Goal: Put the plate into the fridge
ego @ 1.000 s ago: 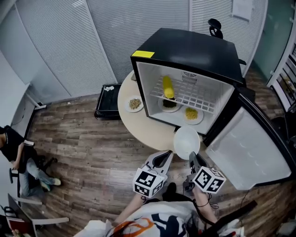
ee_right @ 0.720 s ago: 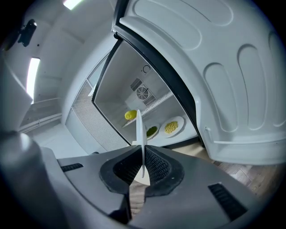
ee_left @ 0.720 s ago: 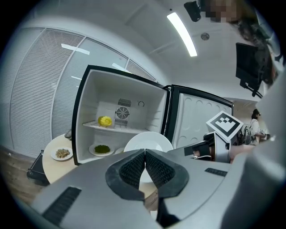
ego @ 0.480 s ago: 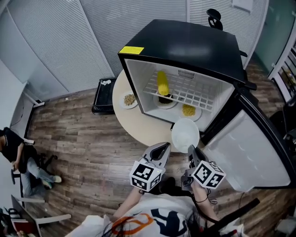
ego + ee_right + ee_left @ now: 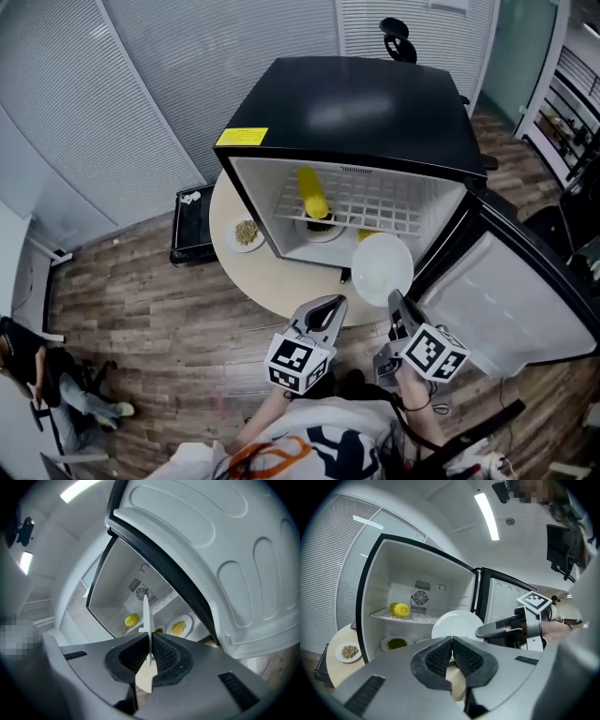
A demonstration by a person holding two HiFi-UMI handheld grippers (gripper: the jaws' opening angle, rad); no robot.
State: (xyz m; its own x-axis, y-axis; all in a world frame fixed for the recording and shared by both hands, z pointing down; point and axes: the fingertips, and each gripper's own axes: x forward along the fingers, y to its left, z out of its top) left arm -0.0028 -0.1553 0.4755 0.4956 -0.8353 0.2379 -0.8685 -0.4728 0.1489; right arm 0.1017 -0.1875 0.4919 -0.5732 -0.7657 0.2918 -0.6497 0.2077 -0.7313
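Office corner: slatted walls (image 5: 122,84), plank floor (image 5: 141,300).
A round cream table (image 5: 281,281) stands on the boards, a black office chair (image 5: 398,37) by the far wall, a strip light (image 5: 486,515) glowing overhead.

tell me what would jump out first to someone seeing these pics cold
The black fridge stands wide open on the round table, its white inside showing a yellow food item on the wire shelf. Just in front of it, the right gripper holds a white plate by its edge, while the left gripper is shut on nothing.
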